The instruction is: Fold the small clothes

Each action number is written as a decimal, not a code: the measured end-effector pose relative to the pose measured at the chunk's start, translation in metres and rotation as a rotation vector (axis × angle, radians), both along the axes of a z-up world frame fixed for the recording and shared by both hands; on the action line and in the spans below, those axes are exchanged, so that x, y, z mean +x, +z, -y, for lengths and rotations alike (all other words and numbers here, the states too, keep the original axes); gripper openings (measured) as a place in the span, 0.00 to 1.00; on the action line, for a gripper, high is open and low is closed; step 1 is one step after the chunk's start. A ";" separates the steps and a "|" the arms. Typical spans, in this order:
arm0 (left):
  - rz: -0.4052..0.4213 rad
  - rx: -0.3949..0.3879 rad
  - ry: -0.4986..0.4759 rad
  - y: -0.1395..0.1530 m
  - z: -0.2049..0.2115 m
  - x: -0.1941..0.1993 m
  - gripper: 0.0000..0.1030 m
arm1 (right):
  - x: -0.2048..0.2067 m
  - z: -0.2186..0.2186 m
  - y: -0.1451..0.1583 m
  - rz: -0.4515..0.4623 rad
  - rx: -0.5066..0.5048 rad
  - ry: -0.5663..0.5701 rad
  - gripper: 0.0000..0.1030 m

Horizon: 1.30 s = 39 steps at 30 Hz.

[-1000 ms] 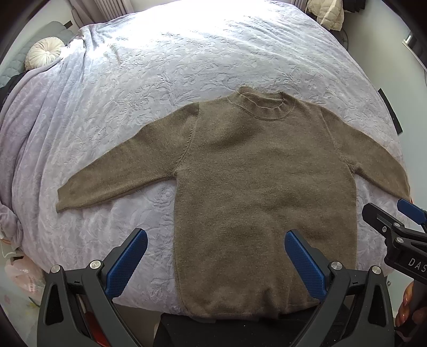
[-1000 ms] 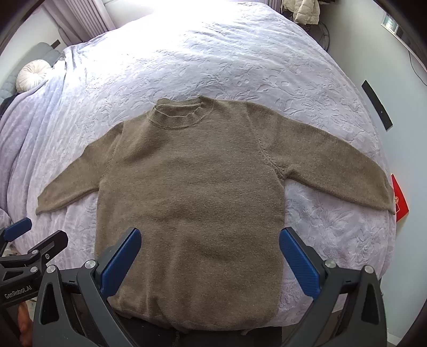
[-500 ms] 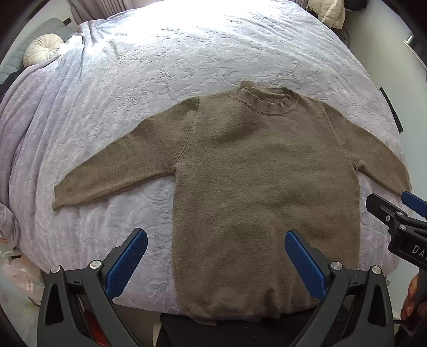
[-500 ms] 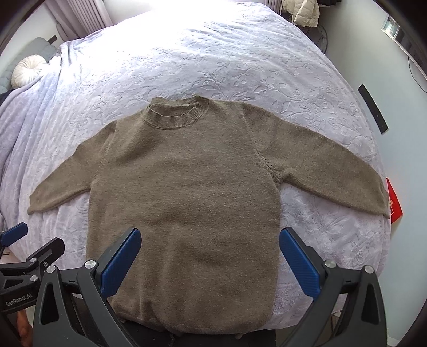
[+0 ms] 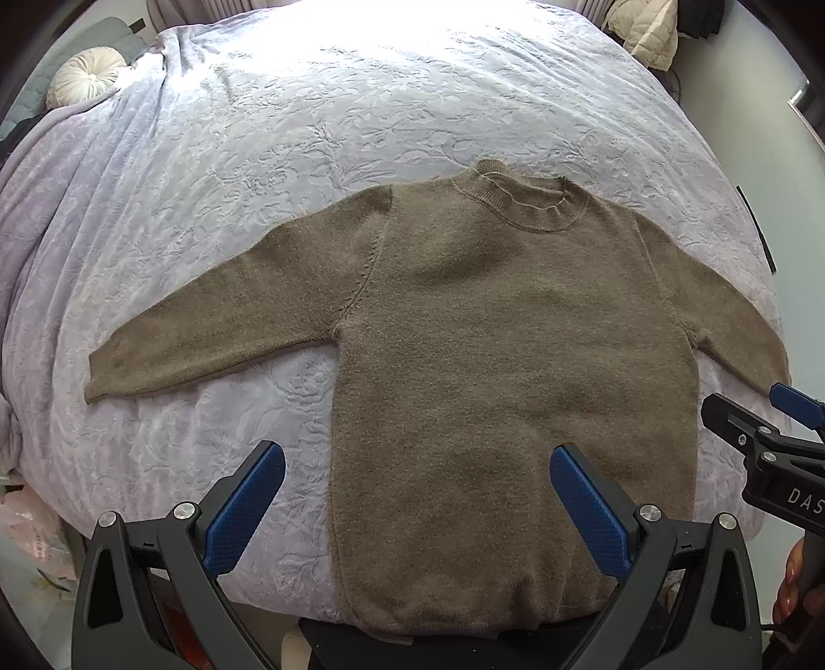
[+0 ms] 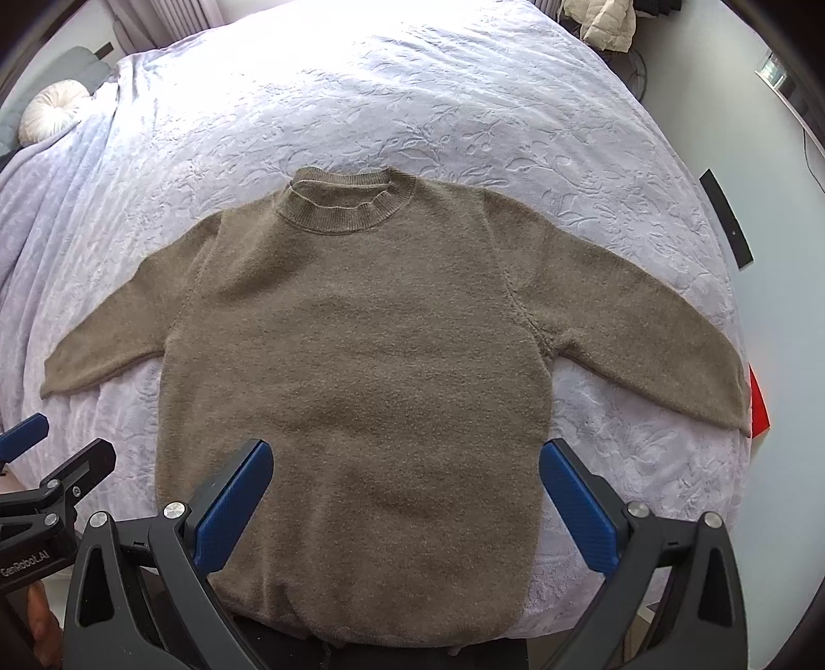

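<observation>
An olive-brown knit sweater point(image 5: 495, 361) lies flat and face up on the bed, collar away from me, both sleeves spread out and its hem at the near bed edge. It also fills the right wrist view point(image 6: 361, 371). My left gripper point(image 5: 415, 507) is open and empty, held above the sweater's lower left part. My right gripper point(image 6: 407, 502) is open and empty, above the sweater's lower middle. The right gripper shows at the right edge of the left wrist view point(image 5: 763, 438); the left gripper shows at the left edge of the right wrist view point(image 6: 46, 474).
The bed has a pale lilac embossed bedspread point(image 5: 309, 129). A round white cushion point(image 5: 85, 77) sits at its far left corner. A cream garment point(image 5: 644, 31) lies beyond the far right corner. A red object point(image 6: 758, 407) is beside the bed at right.
Both grippers have drifted slightly forward and lower over the sweater, so it looks a little larger in both views. Both stay open and empty. The sweater has not moved.
</observation>
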<state>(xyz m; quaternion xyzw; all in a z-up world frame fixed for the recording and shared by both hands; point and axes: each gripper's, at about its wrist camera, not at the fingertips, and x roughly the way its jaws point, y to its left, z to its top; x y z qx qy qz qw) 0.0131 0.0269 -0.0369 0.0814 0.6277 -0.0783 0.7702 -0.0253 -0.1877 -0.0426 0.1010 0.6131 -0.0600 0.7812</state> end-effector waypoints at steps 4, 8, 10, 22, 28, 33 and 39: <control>-0.014 -0.019 0.001 -0.005 -0.002 0.001 1.00 | 0.004 -0.005 -0.003 -0.011 -0.018 0.010 1.00; -0.022 -0.036 0.000 -0.009 -0.003 0.002 1.00 | 0.008 -0.009 -0.004 -0.009 -0.017 0.019 1.00; -0.025 -0.041 0.001 -0.012 -0.004 0.003 1.00 | 0.010 -0.011 -0.004 -0.003 -0.017 0.023 1.00; -0.050 -0.060 0.052 -0.039 -0.027 0.013 1.00 | 0.027 -0.027 -0.028 -0.012 0.007 0.050 1.00; -0.068 -0.123 0.092 -0.056 -0.040 0.022 1.00 | 0.034 -0.037 -0.037 -0.016 0.029 0.065 1.00; -0.069 -0.254 0.223 -0.075 -0.080 0.038 1.00 | 0.039 -0.056 -0.032 -0.004 0.041 0.118 1.00; 0.039 -0.331 0.457 -0.105 -0.181 0.066 1.00 | 0.051 -0.090 -0.034 0.008 0.044 0.221 1.00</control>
